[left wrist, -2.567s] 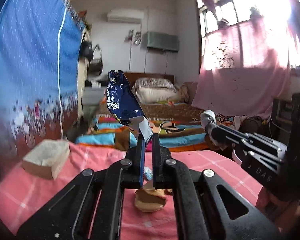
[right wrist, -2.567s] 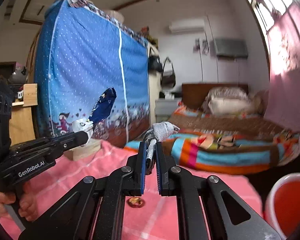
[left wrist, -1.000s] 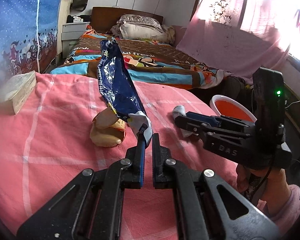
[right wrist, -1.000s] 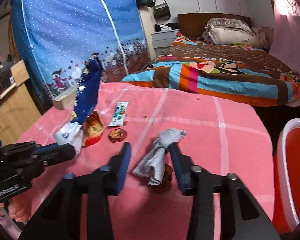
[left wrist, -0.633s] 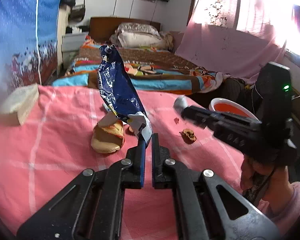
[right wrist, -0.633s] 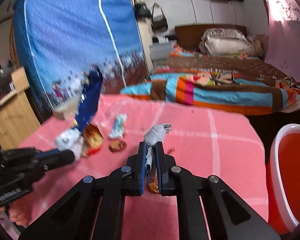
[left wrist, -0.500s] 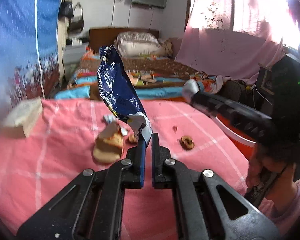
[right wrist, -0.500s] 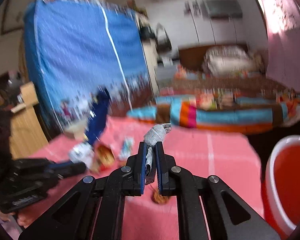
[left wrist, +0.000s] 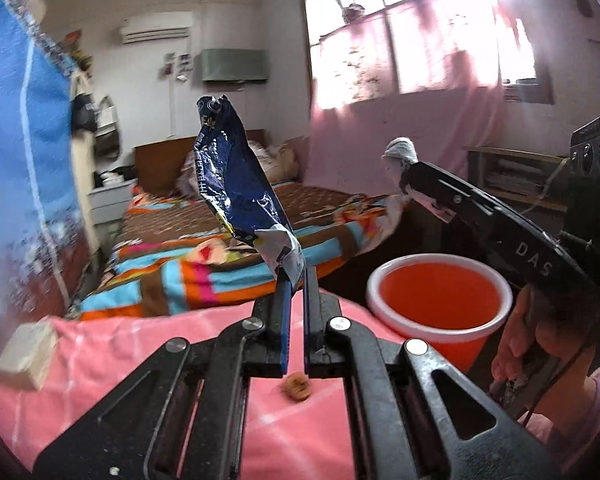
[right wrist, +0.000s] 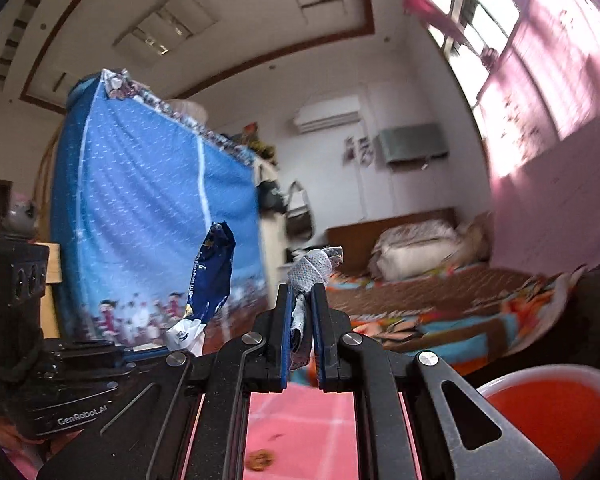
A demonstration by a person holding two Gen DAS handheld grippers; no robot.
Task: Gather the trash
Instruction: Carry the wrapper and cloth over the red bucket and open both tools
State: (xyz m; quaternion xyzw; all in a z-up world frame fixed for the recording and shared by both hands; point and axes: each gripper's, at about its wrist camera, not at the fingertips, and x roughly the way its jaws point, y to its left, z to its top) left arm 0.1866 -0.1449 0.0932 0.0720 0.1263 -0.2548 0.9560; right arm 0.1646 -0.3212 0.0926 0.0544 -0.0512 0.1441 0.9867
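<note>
My left gripper [left wrist: 295, 280] is shut on a dark blue snack wrapper [left wrist: 232, 184] that stands up from its tips. The wrapper also shows in the right wrist view [right wrist: 212, 276], left of my right gripper. My right gripper [right wrist: 301, 300] is shut on a crumpled grey-white tissue wad [right wrist: 312, 270]. In the left wrist view the right gripper [left wrist: 404, 176] reaches in from the right, above a red bucket [left wrist: 440, 300] with a white rim. The bucket shows at the lower right of the right wrist view [right wrist: 548, 400]. Both grippers are raised above the pink checked tablecloth [left wrist: 120, 360].
A small brown scrap [left wrist: 298, 386] lies on the cloth below my left gripper, also seen in the right wrist view [right wrist: 260, 460]. A tissue box [left wrist: 28, 352] sits at the left edge. A bed with a striped blanket [left wrist: 204, 276] lies beyond.
My right gripper closed on the tissue wad and lifted it. Both grippers have risen and swung right toward the red bucket. The left still holds the wrapper.
</note>
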